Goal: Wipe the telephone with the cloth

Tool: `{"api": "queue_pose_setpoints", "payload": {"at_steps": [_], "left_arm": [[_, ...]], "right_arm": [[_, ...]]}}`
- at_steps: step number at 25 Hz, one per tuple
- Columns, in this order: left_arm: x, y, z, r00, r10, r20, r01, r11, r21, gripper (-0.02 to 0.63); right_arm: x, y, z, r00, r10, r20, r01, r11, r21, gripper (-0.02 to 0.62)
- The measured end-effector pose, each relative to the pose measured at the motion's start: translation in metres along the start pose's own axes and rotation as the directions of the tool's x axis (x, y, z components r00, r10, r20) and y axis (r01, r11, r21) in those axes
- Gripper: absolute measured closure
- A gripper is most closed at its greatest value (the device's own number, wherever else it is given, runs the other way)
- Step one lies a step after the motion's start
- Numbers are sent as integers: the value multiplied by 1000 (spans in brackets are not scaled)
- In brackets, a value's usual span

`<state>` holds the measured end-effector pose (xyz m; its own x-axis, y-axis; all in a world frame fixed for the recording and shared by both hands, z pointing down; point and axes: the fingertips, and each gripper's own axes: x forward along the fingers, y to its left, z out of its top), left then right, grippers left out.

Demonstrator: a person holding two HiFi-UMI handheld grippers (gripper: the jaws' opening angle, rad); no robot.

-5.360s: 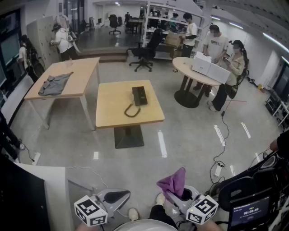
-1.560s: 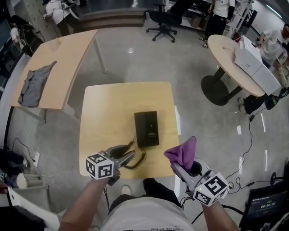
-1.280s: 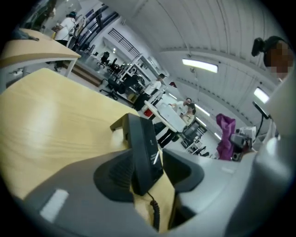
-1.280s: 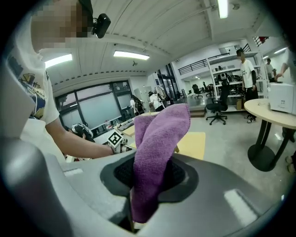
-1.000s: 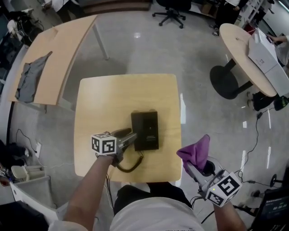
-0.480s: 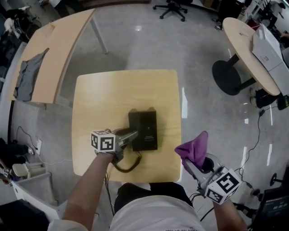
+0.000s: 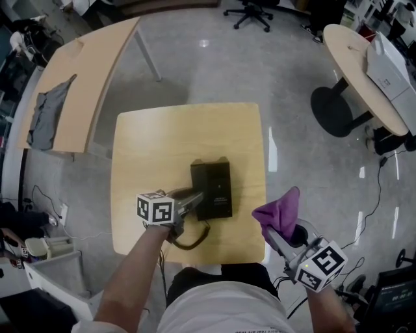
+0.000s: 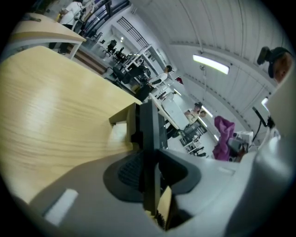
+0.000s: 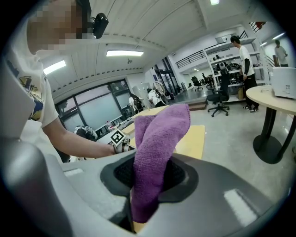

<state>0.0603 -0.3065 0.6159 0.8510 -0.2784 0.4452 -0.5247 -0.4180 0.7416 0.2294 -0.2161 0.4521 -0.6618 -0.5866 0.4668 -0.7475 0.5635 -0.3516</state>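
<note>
Left tool (image 7: 197, 196) jaws closer, on telephone (image 7: 214, 184); right tool (image 7: 284, 238) with cloth (image 7: 280, 212).

One telephone (image 7: 212, 190), one purple cloth (image 7: 279, 213), two hand-held grippers (image 7: 197, 198) (image 7: 274, 234) out there; three surfaces (image 7: 188, 130) (image 7: 91, 71) (image 7: 351, 58) in sight, one grey garment (image 7: 44, 120), and just one office chair (image 7: 249, 12) up top.

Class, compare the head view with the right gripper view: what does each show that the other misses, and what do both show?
Only the head view: the black telephone, its cord and a grey garment on another table. Only the right gripper view: ceiling lights and a standing person. Both: the purple cloth clamped in the right gripper, plus the left gripper, whose jaws have just been closing on the telephone's edge.
</note>
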Motion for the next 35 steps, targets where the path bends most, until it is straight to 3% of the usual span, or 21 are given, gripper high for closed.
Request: {"api": "queue_pose_setpoints", "payload": {"at_steps": [6, 14, 20, 25, 35], "left_arm": [[-8, -6, 4, 1000, -3, 21, 3, 1000, 12, 518], [-43, -46, 24, 985, -117, 124, 115, 993, 25, 518], [-98, -99, 41, 949, -226, 219, 211, 973, 88, 518], [-154, -140, 41, 915, -282, 288, 247, 957, 152, 518], [-237, -194, -1, 848, -380, 369, 316, 922, 223, 518]], "right_arm": [[-2, 4, -2, 1000, -14, 9, 14, 1000, 4, 495], [-3, 19, 4, 999, -35, 37, 37, 999, -33, 495], [-3, 43, 19, 996, -36, 87, 43, 996, -76, 495], [-4, 75, 36, 990, -32, 141, 49, 992, -118, 495], [-8, 172, 46, 981, 21, 194, 11, 987, -161, 495]]}}
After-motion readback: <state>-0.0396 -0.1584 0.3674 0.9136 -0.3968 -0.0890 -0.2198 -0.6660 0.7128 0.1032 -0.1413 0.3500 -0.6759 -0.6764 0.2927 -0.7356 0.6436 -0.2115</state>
